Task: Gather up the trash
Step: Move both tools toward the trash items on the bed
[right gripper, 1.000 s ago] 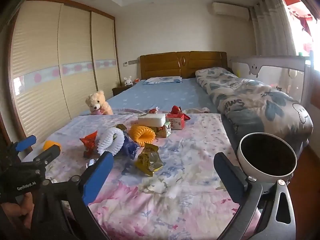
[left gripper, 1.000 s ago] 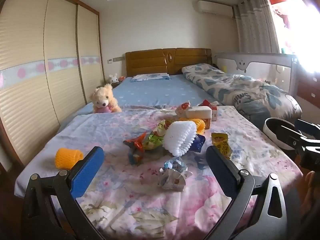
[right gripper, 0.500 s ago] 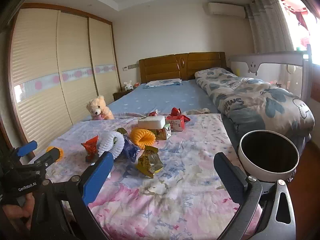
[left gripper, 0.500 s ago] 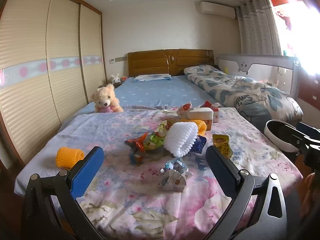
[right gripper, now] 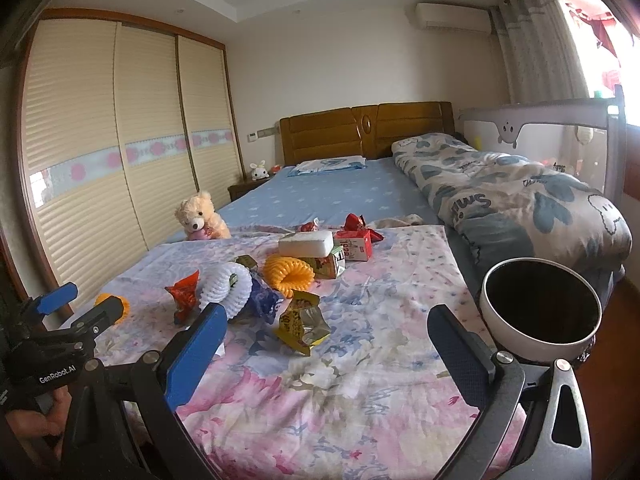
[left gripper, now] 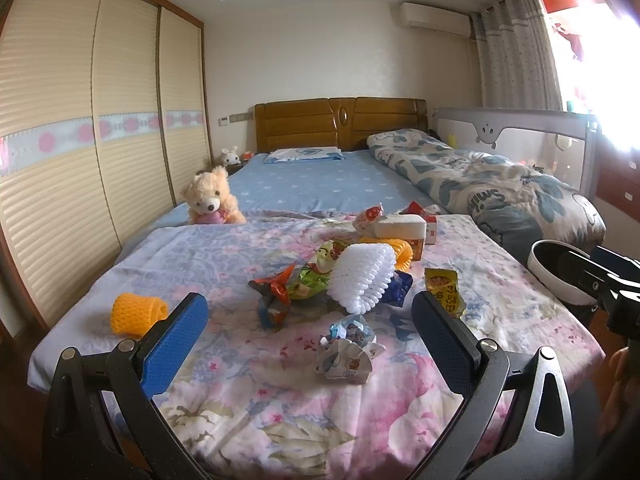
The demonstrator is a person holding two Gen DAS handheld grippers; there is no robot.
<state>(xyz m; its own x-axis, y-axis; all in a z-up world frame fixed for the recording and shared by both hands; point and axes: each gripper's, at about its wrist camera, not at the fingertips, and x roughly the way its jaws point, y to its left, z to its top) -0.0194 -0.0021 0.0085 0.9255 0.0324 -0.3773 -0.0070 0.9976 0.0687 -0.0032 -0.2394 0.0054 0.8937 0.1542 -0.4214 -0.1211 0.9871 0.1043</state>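
Judging from what is shown, the collecting has not visibly begun: all the trash seen lies on a flowered sheet (left gripper: pixel 240 392) spread over the foot of a bed, and nothing is held. From left to right in the left wrist view, an orange foam net (left gripper: pixel 138 314) is seen alone near the sheet's left edge, well apart from the rest. The left gripper (left gripper: pixel 306 340) is held low over the near edge, its fingers spread wide and empty. Between them, closest of all, a crumpled wrapper (left gripper: pixel 347 354) is found. Beyond it a pile is gathered: a red and blue wrapper (left gripper: pixel 274 292), a green packet (left gripper: pixel 316 276), a white foam net (left gripper: pixel 362 276), and behind these an orange coil (left gripper: pixel 402 252), a white block (left gripper: pixel 401 227) and small cartons. A yellow packet (left gripper: pixel 444 290) lies to the right of the pile. In the right wrist view, the right gripper (right gripper: pixel 328 354) is likewise seen with fingers wide apart and empty, over the near sheet. At the far right, a white bin (right gripper: pixel 542 316) with a dark inside stands beside the bed; no trash can be made out in it. Every piece is still to be picked up and dropped there.
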